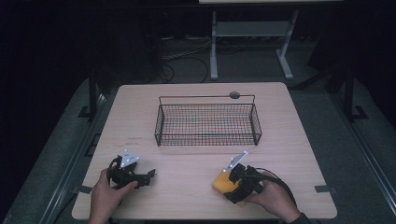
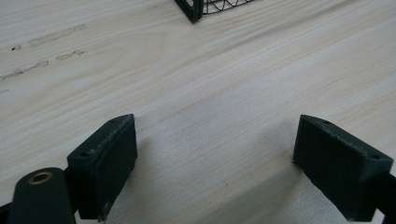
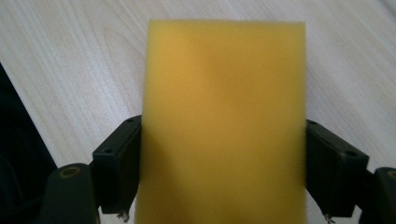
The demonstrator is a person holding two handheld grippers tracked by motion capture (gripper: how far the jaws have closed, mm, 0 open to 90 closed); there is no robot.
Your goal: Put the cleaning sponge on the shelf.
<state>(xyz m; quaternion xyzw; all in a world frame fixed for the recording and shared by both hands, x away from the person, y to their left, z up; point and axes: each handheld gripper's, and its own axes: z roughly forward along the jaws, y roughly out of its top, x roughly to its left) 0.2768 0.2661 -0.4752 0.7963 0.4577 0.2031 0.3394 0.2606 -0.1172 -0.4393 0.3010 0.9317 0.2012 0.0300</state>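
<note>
A yellow sponge (image 1: pixel 219 183) lies flat on the wooden table (image 1: pixel 187 163) near its front edge, right of the middle. My right gripper (image 1: pixel 232 186) sits over it, held by a hand. In the right gripper view the sponge (image 3: pixel 224 116) runs up between the two black jaws, which stand wide apart at its two long edges without squeezing it; the right gripper (image 3: pixel 223 158) is open. My left gripper (image 1: pixel 150 176) rests low at the front left, open, and in the left gripper view the left gripper (image 2: pixel 215 154) has only bare wood between its jaws.
A black wire basket (image 1: pixel 207 97) stands across the middle of the table, beyond both grippers; its near corner (image 2: pixel 194 9) shows at the top of the left gripper view. A small dark round disc (image 1: pixel 234 95) lies behind it. A white-legged desk (image 1: pixel 214 51) stands farther back.
</note>
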